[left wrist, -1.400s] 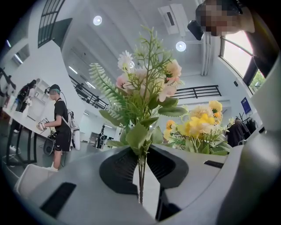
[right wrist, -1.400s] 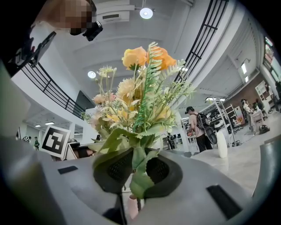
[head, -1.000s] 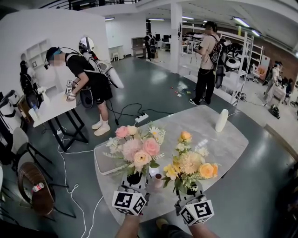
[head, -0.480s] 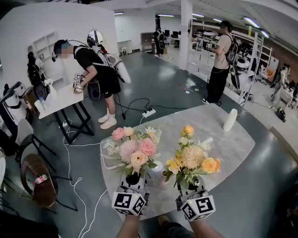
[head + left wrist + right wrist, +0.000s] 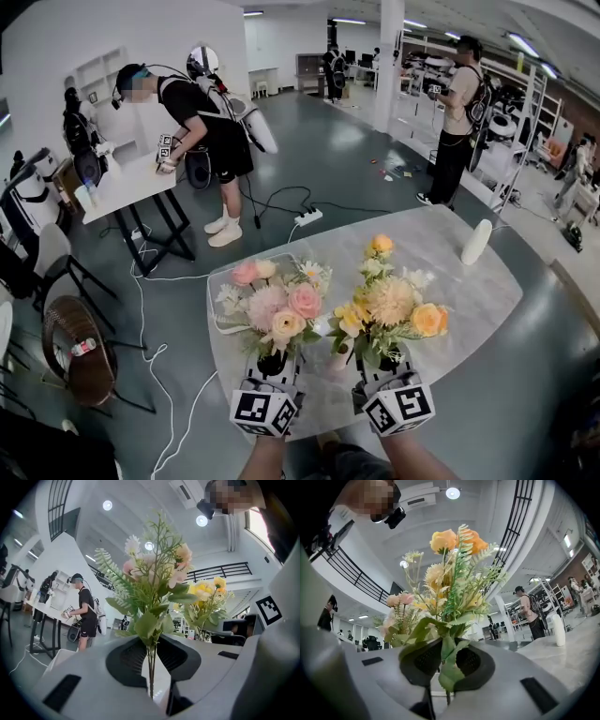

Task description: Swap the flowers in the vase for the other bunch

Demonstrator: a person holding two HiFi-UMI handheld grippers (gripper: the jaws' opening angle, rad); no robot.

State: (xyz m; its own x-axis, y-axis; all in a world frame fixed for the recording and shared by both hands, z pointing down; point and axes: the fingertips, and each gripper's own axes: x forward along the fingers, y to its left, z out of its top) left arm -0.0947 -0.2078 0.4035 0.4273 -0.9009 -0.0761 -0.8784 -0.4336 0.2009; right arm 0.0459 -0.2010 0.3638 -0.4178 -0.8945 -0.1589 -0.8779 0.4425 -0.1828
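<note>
Pink bunch (image 5: pixel 277 305) shifted, in left gripper (image 5: pixel 272 367)

we see a grey marbled table (image 5: pixel 469 300); on it stand a white bottle (image 5: pixel 476 242) and a pale vase (image 5: pixel 338 359).

Pink bunch (image 5: pixel 273 305): pink and cream blooms with fern sprigs, upright, stems pinched in left gripper (image 5: pixel 272 367). Yellow bunch (image 5: pixel 389 305): yellow-orange blooms, upright, stems pinched in right gripper (image 5: pixel 386 364), just beside the pink one. Pale vase (image 5: pixel 338 357) sits low between them, mostly hidden.
</note>
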